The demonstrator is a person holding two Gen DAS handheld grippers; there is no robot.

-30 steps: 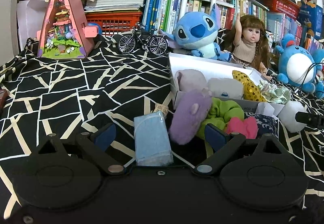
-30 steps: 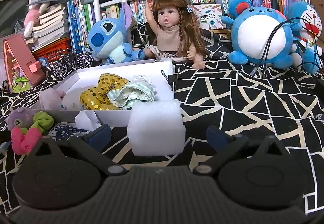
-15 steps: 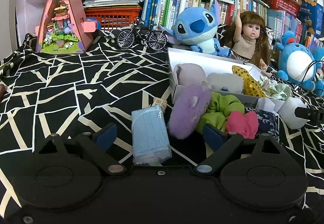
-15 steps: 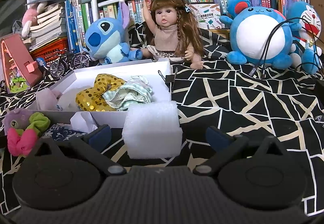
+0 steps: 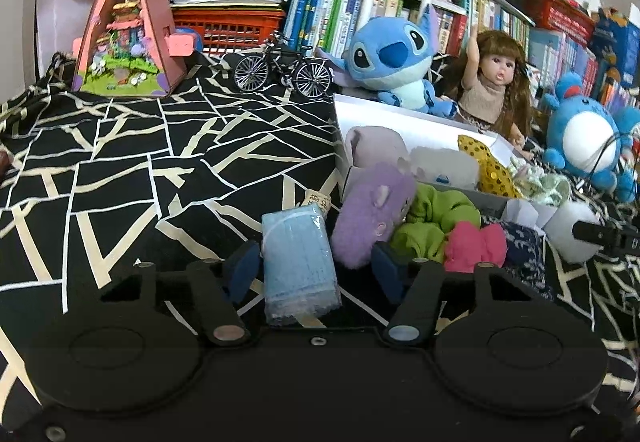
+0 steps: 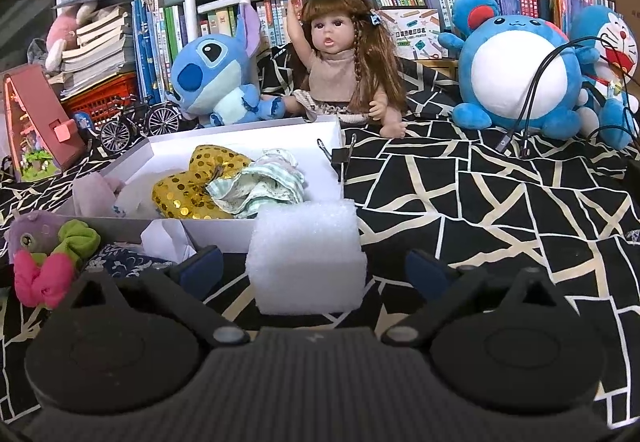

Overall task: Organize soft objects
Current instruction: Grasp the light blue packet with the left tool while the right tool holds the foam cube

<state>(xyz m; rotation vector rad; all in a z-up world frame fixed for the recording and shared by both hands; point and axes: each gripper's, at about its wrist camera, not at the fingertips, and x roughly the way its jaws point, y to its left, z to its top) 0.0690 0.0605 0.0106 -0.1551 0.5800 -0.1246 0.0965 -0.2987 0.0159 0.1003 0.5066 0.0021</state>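
While the mask pack lies low in the centre of the left view, the left gripper sits around it with fingers spread, not clearly touching it. Just right of the pack a purple plush, a green scrunchie and a pink bow crowd against the white box. In the right view the foam block stands at lower centre between the released fingers of the right gripper, apart from both, its back against the box's front wall. Inside the box lie a gold sequin piece and a striped cloth. Stitch and a doll sit behind, on the black patterned tabletop.
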